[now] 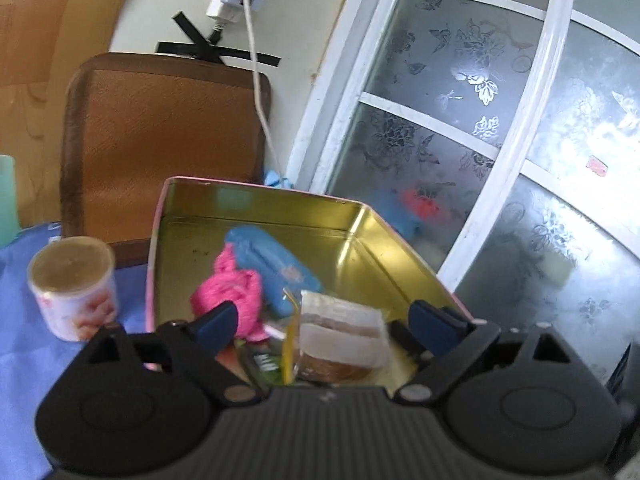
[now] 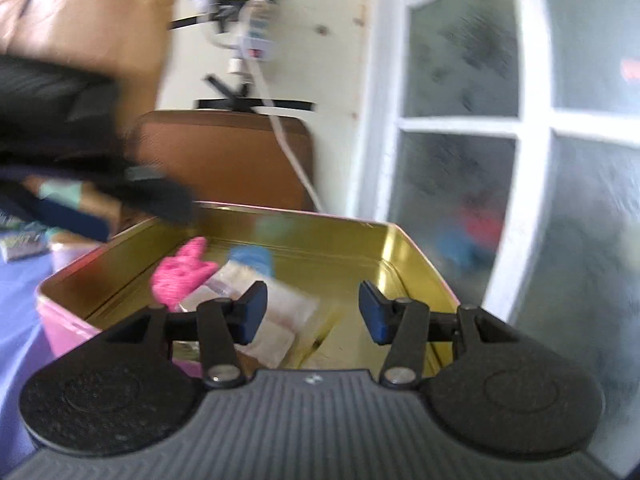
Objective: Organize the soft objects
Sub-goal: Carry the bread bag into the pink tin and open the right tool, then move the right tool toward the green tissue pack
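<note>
- Gold-lined metal, pink outside: the tin [image 1: 256,208] stood open on the blue-clothed counter [image 1: 24,320], filling the lower middle of both wrist views.
- Inside it lay the soft things: a pink knit piece [image 1: 228,288], a blue pouch [image 1: 272,264] whose long axis ran from upper left to lower right, and a clear-wrapped pale block [image 1: 340,320] nearest the lens.
- The left hand-held gripper [image 1: 326,318] hung just over the tin's near edge, jaws wide apart and holding nothing; the knit piece sat by its left finger, the wrapped block between and below the fingers.
- The right hand-held gripper [image 2: 312,310] stood about half open, also empty, over the tin's near right part; the soft things lay ahead and to its left.
- By my reading the left one was nearer to the pile, almost above it.
- The knit looked fuzzy and limp, the pouch smooth and padded, the wrapper glossy and crinkled.
- A small round tub [image 1: 72,288] with a printed side stood on the cloth at the left, outside the tin.
- Whether more soft things waited outside the tin could not be told; the right view was blurred.
</note>
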Motion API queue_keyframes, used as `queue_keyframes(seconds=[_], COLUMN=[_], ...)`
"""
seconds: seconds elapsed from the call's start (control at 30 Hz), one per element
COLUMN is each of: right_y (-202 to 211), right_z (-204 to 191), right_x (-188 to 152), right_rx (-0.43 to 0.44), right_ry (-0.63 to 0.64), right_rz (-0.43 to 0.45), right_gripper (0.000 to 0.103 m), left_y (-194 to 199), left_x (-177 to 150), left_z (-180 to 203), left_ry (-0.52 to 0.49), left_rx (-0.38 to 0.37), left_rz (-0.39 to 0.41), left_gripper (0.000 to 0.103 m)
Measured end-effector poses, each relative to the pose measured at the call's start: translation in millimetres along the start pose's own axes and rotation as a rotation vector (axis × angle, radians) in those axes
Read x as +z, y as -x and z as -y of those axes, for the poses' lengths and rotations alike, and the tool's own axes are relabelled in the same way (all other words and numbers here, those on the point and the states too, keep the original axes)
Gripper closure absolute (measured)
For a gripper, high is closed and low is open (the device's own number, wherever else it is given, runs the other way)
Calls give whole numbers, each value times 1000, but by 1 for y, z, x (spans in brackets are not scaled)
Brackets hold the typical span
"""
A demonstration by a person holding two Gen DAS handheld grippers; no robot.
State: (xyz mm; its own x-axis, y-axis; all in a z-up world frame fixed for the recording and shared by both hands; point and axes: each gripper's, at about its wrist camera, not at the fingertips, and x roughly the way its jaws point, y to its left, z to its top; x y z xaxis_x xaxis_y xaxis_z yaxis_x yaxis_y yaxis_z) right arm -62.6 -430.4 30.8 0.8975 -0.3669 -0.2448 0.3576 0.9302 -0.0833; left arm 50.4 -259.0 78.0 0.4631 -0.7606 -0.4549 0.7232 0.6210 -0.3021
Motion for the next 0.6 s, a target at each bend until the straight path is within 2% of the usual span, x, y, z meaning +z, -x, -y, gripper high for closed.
queue_keyframes(seconds=[0.13,0.3,0.43,0.6], right_y=[2,24,30,30], right_z=[-3,-22,-50,-112], right_x=[3,8,17,26], right_rx=[20,116,243,438], right_ry=[-41,-63,-51,29], right_rz=[11,60,64,39], right_gripper=[49,46,46,46], left_y=[17,54,90,137], left_x=[-4,-19,-43,-70], left_z=[-17,-48,-85,-146], left_ry=[1,12,48,129], left_rx=[46,112,193,366], left_rz=[7,35,57,83], left_gripper=[7,6,6,6])
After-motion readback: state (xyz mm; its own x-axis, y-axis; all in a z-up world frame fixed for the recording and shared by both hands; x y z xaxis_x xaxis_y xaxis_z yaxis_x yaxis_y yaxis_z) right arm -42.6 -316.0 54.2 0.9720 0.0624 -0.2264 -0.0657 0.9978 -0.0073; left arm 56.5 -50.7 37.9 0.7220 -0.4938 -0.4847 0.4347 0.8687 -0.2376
